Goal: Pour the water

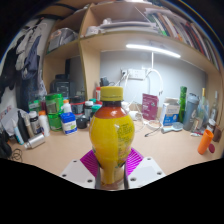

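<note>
Shelves [150,25] of pale wood span the wall above a cluttered desk [170,150]. Closer in, a smooth plastic bottle [111,135] of yellow liquid, rounded and yellow-capped, stands upright between the gripper [111,172] fingers, their ribbed magenta pads [92,160] pressing both sides. Beyond it crowd a small white bottle [68,118], a red packet [150,106] and an orange bottle [205,140].

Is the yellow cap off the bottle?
No, the yellow cap sits on top of the bottle, which stands upright between the tool's pink pads.
</note>
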Demonstrator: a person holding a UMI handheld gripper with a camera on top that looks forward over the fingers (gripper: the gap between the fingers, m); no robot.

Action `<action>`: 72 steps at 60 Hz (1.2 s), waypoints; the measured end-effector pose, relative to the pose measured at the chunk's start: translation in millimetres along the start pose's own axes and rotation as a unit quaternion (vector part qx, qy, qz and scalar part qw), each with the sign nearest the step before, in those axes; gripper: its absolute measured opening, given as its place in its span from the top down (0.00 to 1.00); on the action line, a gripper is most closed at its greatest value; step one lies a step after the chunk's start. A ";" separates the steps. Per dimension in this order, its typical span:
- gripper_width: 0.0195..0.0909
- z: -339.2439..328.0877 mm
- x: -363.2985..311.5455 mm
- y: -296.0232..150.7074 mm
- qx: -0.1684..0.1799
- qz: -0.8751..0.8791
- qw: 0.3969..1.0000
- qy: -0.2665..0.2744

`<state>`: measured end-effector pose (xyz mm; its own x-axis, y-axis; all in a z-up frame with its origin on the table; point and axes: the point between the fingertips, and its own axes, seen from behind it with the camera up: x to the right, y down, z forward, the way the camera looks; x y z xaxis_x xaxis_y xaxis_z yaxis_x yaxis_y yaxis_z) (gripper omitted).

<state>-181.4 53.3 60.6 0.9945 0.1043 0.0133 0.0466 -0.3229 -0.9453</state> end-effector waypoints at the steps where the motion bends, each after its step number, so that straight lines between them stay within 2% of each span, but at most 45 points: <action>1: 0.83 -0.6 0.3 -2.2 -0.004 0.004 1.000 -0.007; 4: 0.83 -6.8 0.0 -21.1 -0.003 0.027 0.999 -0.036; 7: 0.83 -15.4 11.5 -60.0 0.016 0.066 0.996 -0.057; 13: 0.83 -29.3 77.5 -143.9 0.069 0.147 0.985 -0.056; 18: 0.83 -42.5 147.6 -182.5 0.095 0.263 0.959 -0.054; 25: 0.83 -38.5 236.5 -169.7 0.078 0.481 0.871 -0.059; 35: 0.83 -25.0 292.0 -134.6 0.054 0.764 0.628 -0.134; 43: 0.83 -17.5 306.4 -136.9 0.062 0.863 0.466 -0.184; 50: 0.83 -16.5 316.6 -141.9 0.078 0.892 0.394 -0.206; 61: 0.83 -13.0 326.7 -148.5 0.089 0.900 0.373 -0.205; 65: 0.84 -13.4 323.9 -153.1 0.079 0.894 0.388 -0.208; 68: 0.84 -16.2 318.5 -155.6 0.066 0.872 0.441 -0.199; 72: 0.83 -26.5 324.7 -171.0 0.078 0.789 0.583 -0.177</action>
<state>136.0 117.5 235.2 -0.2949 -0.0101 -0.9555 -0.9371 -0.1923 0.2912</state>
